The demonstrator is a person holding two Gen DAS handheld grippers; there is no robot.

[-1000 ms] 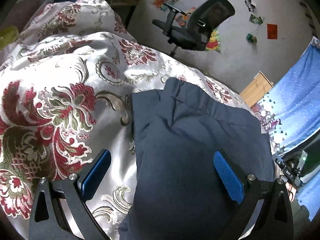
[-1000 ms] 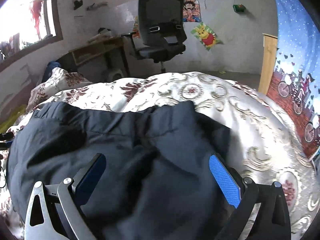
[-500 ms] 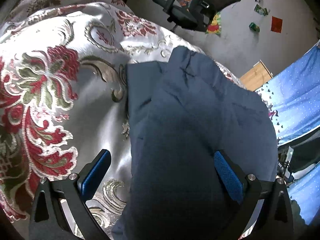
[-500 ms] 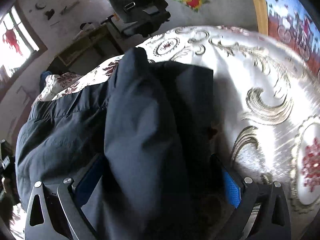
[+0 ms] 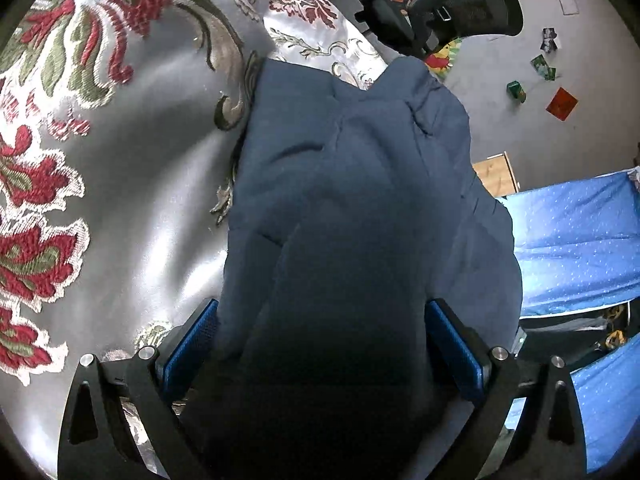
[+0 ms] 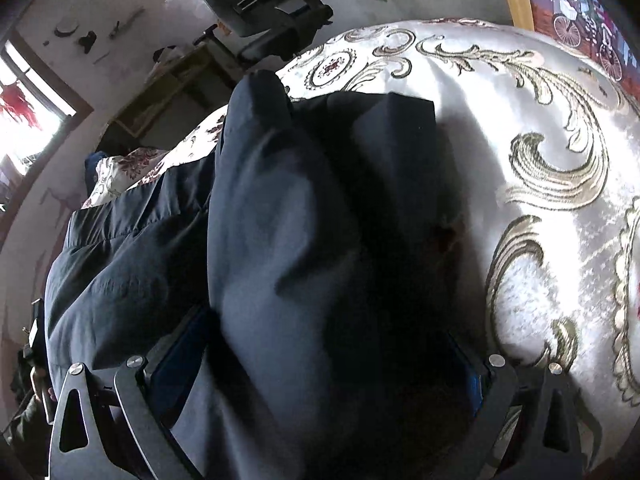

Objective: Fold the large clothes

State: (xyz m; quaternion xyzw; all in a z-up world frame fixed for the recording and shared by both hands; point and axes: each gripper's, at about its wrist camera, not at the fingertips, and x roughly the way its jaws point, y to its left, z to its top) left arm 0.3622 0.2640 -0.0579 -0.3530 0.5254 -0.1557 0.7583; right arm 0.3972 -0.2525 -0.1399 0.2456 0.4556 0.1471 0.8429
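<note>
Bulky dark navy padded garment [image 5: 352, 208] lies on floral satin bedspread [image 5: 120, 184]. Left hand-held gripper [image 5: 320, 344] just narrowing, wide astride a fold, not clamped; right hand-held gripper [image 6: 320, 364] straddles too, grip unclear. Risk: slippery fabric slides, fold collapses.

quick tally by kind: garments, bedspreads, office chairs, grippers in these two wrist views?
Navy garment: 1
Floral bedspread: 1
Black office chair: 1
Grippers: 2, left gripper and right gripper
Total: 5
</note>
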